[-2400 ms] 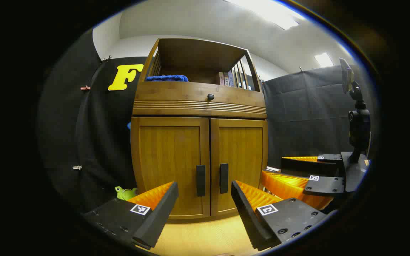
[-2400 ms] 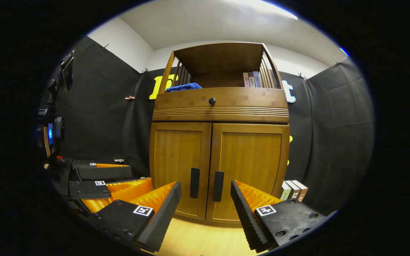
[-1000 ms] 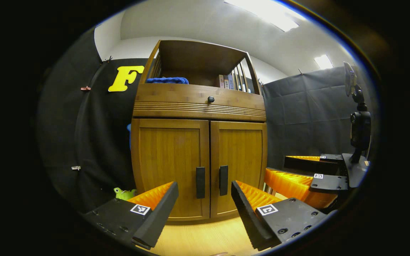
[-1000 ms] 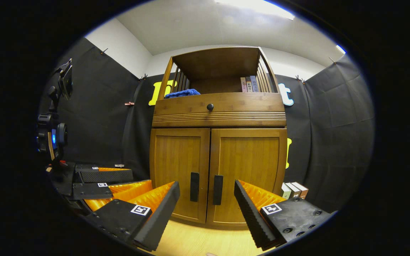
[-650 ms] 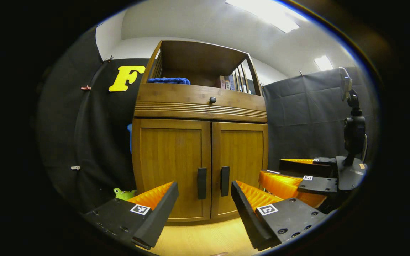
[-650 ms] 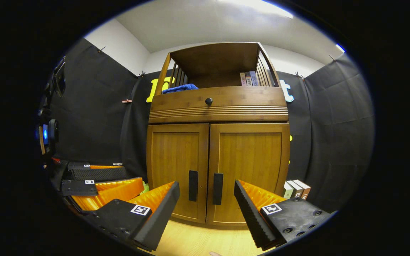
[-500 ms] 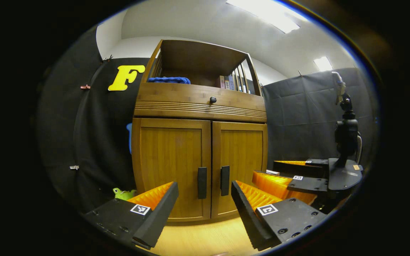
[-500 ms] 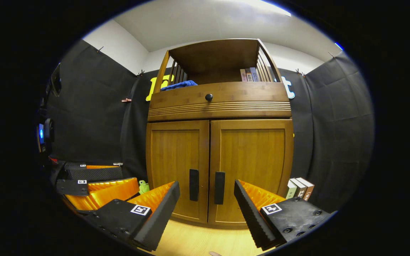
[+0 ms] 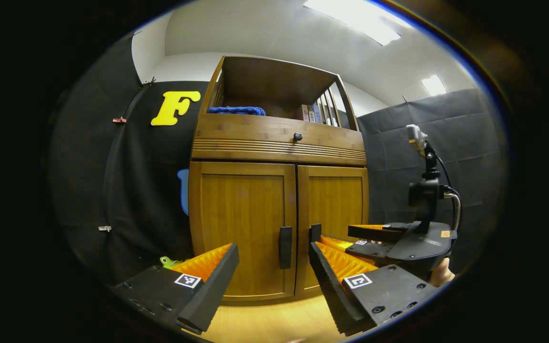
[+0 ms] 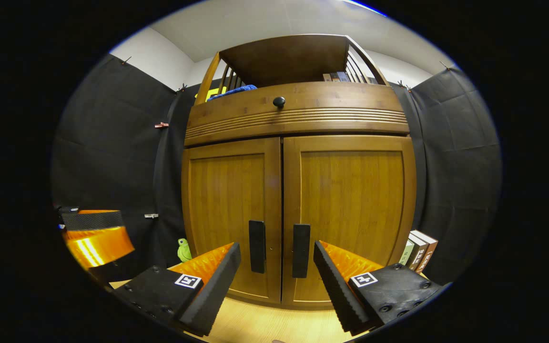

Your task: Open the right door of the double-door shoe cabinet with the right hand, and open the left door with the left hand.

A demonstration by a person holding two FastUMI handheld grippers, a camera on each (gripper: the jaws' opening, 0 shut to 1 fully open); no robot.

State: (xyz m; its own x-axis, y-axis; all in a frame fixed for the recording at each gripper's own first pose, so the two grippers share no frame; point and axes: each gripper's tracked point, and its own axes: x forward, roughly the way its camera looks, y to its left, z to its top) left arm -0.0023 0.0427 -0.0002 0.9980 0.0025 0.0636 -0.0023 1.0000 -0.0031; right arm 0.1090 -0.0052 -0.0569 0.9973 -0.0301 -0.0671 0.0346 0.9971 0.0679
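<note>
Right gripper nears the closed cabinet doors

Compared with half a second ago, the right gripper view has pushed in: the shoe cabinet (image 10: 298,190) now looms larger, and the books on its top shelf have sunk almost out of sight behind the drawer front. In the left gripper view the cabinet (image 9: 277,190) has slid a little to the right, and the right gripper (image 9: 350,238) has moved forward, its fingers now reaching in front of the lower part of the right door (image 9: 334,214).

Going left to right in the right gripper view: the left gripper (image 10: 94,233) sits at the far left edge, cut off so only the ends of its fingers show. A small green toy (image 10: 184,249) sits on the floor beside the cabinet. The left door (image 10: 229,209) and right door (image 10: 350,200) are both closed, their dark handles (image 10: 257,246) (image 10: 300,250) side by side at the centre seam. The right gripper (image 10: 277,278) is spread wide and holds nothing, with both handles between its fingers farther off. Some books (image 10: 420,257) stand at the cabinet's right foot.

In the left gripper view the left gripper (image 9: 273,281) is likewise wide apart and empty. The right door's handle (image 9: 315,232) is partly hidden behind the right gripper's orange fingers, so contact cannot be judged
</note>
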